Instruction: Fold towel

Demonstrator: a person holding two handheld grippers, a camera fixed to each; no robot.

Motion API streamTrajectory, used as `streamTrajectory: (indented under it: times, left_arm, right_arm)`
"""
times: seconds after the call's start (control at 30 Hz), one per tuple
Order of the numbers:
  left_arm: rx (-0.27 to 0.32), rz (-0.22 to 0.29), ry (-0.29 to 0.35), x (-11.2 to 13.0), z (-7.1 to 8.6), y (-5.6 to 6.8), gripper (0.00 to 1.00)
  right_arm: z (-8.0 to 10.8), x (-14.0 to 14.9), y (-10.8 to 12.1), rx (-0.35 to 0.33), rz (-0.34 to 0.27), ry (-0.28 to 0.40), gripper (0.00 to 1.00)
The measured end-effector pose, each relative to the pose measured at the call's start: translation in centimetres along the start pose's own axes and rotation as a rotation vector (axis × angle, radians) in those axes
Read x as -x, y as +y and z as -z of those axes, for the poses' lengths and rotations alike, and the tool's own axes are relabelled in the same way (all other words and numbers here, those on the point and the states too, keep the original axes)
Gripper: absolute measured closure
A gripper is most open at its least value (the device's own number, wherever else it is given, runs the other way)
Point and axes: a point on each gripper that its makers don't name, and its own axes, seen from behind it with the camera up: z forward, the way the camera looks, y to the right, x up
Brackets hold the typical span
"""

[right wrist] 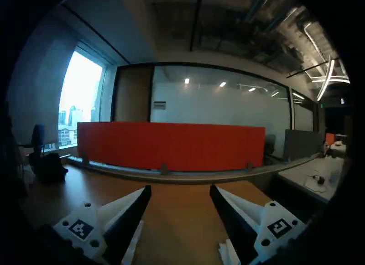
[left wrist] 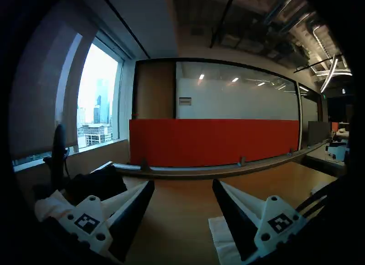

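Note:
A white towel (left wrist: pixel 220 235) lies on the wooden table (left wrist: pixel 182 219), its edge peeking out beside and under the right finger of my left gripper (left wrist: pixel 182 182). That gripper stands open above the table with nothing between its fingers. In the right gripper view, small white bits of the towel (right wrist: pixel 226 252) show low down by the inner edges of both fingers. My right gripper (right wrist: pixel 180 187) is open too, its gap holding just bare table (right wrist: pixel 182 228). Most of the towel is hidden below the fingers.
A black bag (left wrist: pixel 98 183) sits on the table at the left, with white cloth (left wrist: pixel 50 205) beside it and a dark chair (left wrist: pixel 58 151) behind. A red partition (left wrist: pixel 214 142) runs along the table's far edge. Another desk (right wrist: pixel 315 171) lies to the right.

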Motion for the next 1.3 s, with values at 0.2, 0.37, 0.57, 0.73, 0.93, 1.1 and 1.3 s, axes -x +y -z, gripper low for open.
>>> streamTrajectory:
  times: [0.2, 0.37, 0.57, 0.73, 0.93, 1.1, 1.3]
  left_arm:
    - [0.014, -0.011, -0.026, -1.8, 0.1, 0.7, 0.06]
    - [0.045, -0.027, -0.059, -2.2, 0.1, 1.5, 0.06]
    - [0.097, -0.072, -0.102, -2.7, 0.1, 2.4, 0.06]
    - [0.155, -0.105, -0.141, -2.5, 0.2, 3.3, 0.06]
    - [0.245, -0.115, -0.197, -1.5, 0.3, 4.9, 0.06]
    - [0.289, -0.122, -0.233, -0.6, 0.4, 5.8, 0.06]
    - [0.365, -0.143, -0.288, 1.1, 1.1, 7.2, 0.06]
  right_arm:
    - [-0.5, -2.4, 0.2, 0.010, 0.005, -0.015, 0.01]
    - [-0.6, -3.2, -0.3, -0.010, 0.007, -0.037, 0.00]
    - [-0.5, -3.1, -1.5, -0.073, 0.023, -0.093, 0.01]
    - [-0.1, -2.6, -3.3, -0.165, 0.072, -0.151, 0.00]
    - [0.7, -1.4, -5.4, -0.290, 0.134, -0.233, 0.00]
    - [1.3, -0.6, -6.8, -0.371, 0.154, -0.289, 0.00]
    - [2.2, 1.2, -8.1, -0.461, 0.189, -0.363, 0.00]
